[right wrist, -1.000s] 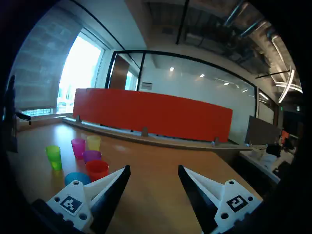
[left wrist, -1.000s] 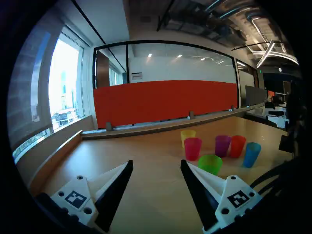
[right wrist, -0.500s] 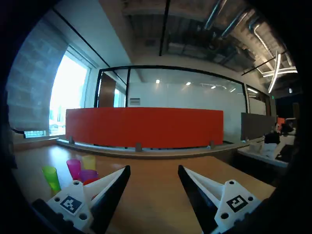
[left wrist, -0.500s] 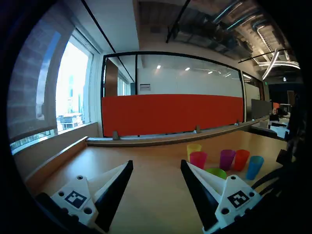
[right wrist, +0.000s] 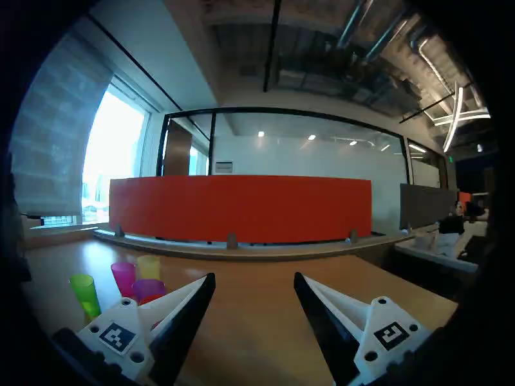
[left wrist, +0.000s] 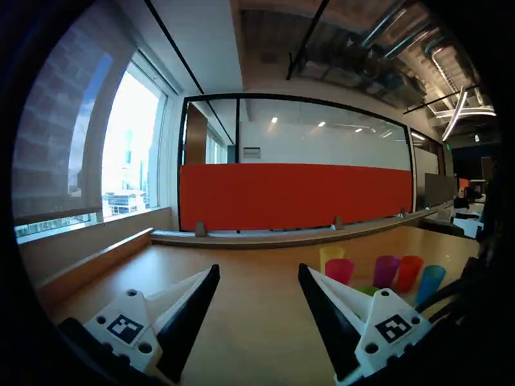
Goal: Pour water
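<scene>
Left gripper (left wrist: 257, 269): white two-finger tool with black inner faces and square printed markers; jaws spread wide with nothing between them, aimed level across the table.
Right gripper (right wrist: 254, 276): same build; jaws spread just as wide, empty.
Surface: long light-brown wooden table (left wrist: 257, 334), smooth, with a raised wooden ledge (left wrist: 90, 267) along the window side.
Cups: translucent tumblers standing upright in a close cluster on the table, right of the left gripper's fingers. They are a yellow plastic cup (left wrist: 331, 255) farthest back, pink plastic cup (left wrist: 340, 270), purple plastic cup (left wrist: 386, 270), orange-red plastic cup (left wrist: 410, 273), blue plastic cup (left wrist: 431, 283) and green plastic cup (left wrist: 370, 290), the green one mostly hidden behind a finger.
Cups, right gripper view: the cluster sits low on the left, partly behind that gripper's finger.
Room: open office; orange-red partition panel (left wrist: 296, 196) along the table's far edge, glass wall (right wrist: 309, 151) behind it, tall bright window (left wrist: 132, 161), exposed ceiling pipes (right wrist: 360, 45), strip lights (right wrist: 457, 109).
</scene>
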